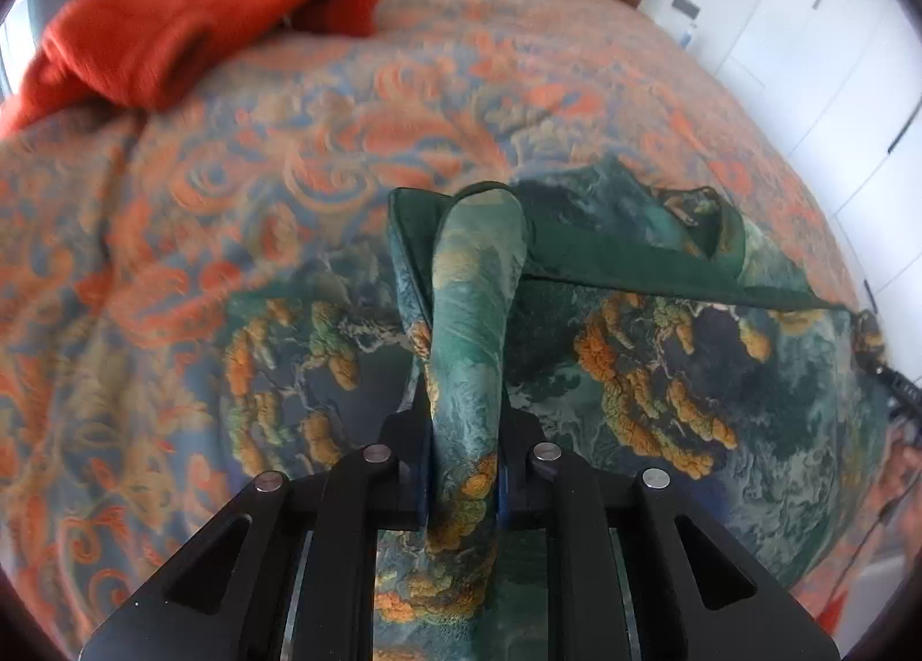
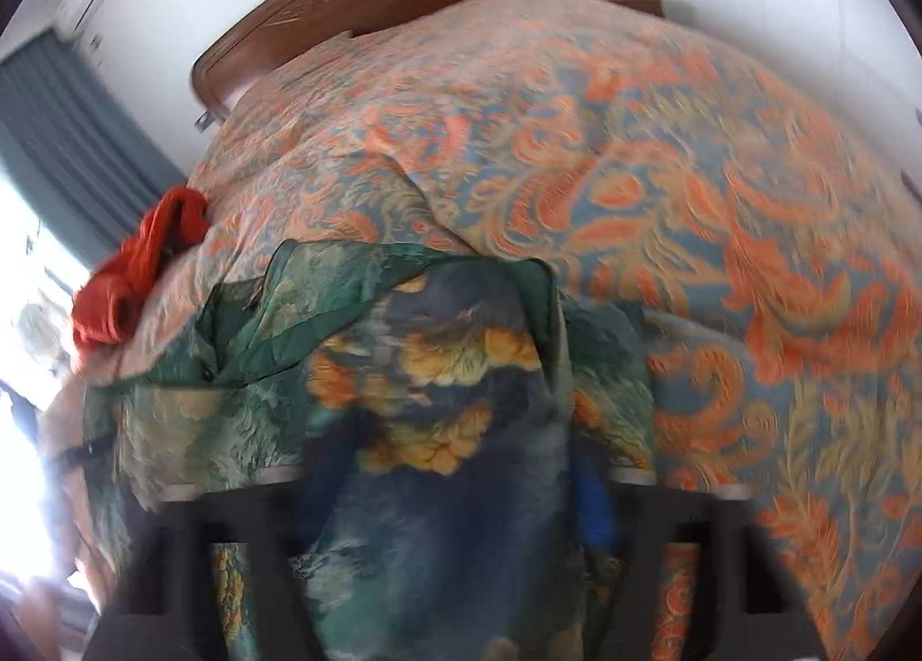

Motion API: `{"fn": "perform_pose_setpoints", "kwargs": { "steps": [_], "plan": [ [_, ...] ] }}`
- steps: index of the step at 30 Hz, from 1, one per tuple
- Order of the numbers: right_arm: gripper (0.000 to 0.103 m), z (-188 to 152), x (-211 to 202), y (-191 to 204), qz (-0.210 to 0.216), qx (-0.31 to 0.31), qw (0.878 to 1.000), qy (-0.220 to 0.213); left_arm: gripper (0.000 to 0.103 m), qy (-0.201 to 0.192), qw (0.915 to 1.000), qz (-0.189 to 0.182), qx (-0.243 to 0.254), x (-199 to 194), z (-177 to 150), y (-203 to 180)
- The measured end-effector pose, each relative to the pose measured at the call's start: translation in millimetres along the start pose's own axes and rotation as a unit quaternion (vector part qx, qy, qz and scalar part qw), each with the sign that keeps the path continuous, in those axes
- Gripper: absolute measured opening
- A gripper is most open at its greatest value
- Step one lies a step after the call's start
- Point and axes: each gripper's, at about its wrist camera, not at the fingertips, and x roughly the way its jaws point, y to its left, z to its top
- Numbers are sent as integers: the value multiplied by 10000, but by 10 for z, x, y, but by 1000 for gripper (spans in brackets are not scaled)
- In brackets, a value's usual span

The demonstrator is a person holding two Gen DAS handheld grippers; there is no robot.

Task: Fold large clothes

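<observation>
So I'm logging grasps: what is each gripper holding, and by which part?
Left gripper: a bunched fold of the green patterned garment. Right gripper: the same garment, draped over its fingers; which part cannot be told.

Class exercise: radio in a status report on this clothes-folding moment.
Left gripper shut on green patterned garment. Right gripper apparently shut on it too, blurred. Orange garment apart, not obstructing.

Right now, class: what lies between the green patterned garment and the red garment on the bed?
Only bare orange floral bedspread separates the green patterned garment from the red garment, clearest in the left wrist view.
</observation>
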Motion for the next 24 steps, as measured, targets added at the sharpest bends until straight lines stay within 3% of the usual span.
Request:
{"fn": "perform_pose_setpoints", "kwargs": {
  "steps": [2,8,12,19,24],
  "plan": [
    [17,-56,-126,143,-292,-422,9985,-199,11,-232,9996,71,165,-171,-101,-8],
    [15,-336,-798,421,-499,-1466,9814,-1131,11,-1056,9934,-19,459,-908,-445,-7],
    [15,-378,-1087,592,-766,-1836,9670,-1591,11,-1496,9872,181,515,-1095,-288,-103],
    [15,199,-997,775,-1232,-1355,9598,-2126,11,-2007,9776,624,120,-785,370,-224],
    [15,536,-534,1000,-2033,-1712,9325,-2444,11,-2067,9718,1128,134,-266,652,-298]
  ]
}}
